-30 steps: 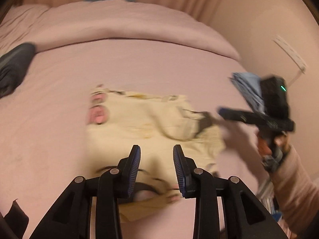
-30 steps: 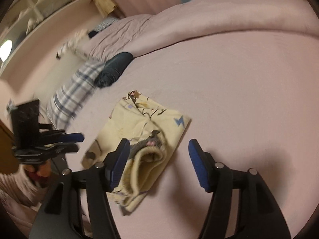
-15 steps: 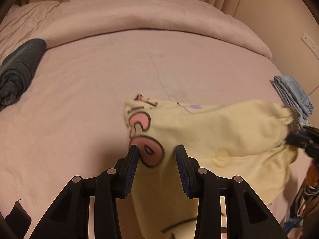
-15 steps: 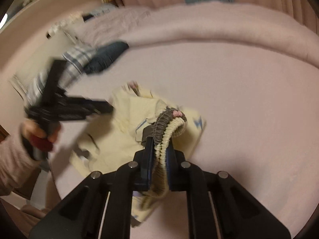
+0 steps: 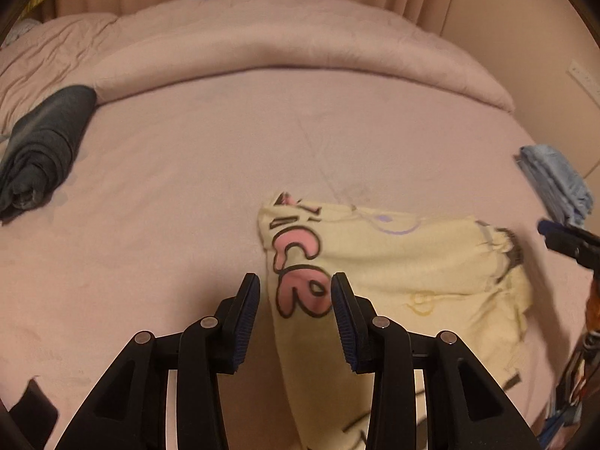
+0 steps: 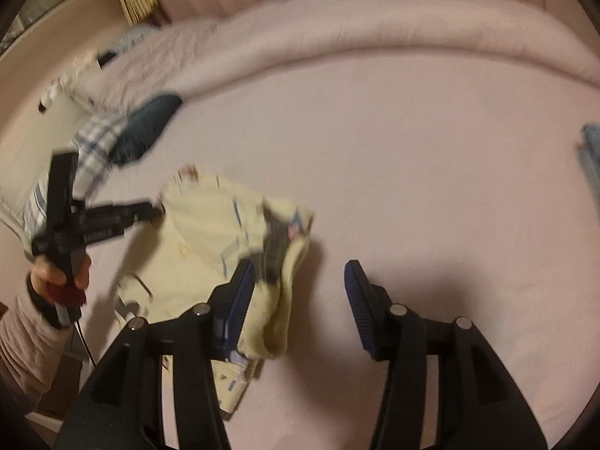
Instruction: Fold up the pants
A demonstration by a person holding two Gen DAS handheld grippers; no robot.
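Note:
Pale yellow printed pants [image 5: 393, 273] lie folded on the pink bed, with pink letters on the near left part. My left gripper [image 5: 295, 292] is open just above the pants' left edge, with the cloth showing between its fingers. In the right wrist view the pants [image 6: 210, 247] lie left of centre, and the ribbed waistband [image 6: 275, 251] rests by the left finger. My right gripper [image 6: 300, 281] is open and holds nothing. The left gripper shows there [image 6: 150, 212] at the pants' far edge. The right gripper's tip shows in the left wrist view [image 5: 562, 238].
A rolled dark garment [image 5: 41, 150] lies at the bed's left. A folded blue cloth [image 5: 555, 183] sits at the right edge. A bunched pink duvet [image 5: 292, 37] runs along the back. Plaid cloth [image 6: 93, 146] lies near the dark roll.
My right gripper has opened and let go of the waistband, which has dropped onto the pants. The left gripper has stayed open over the pants' left edge.

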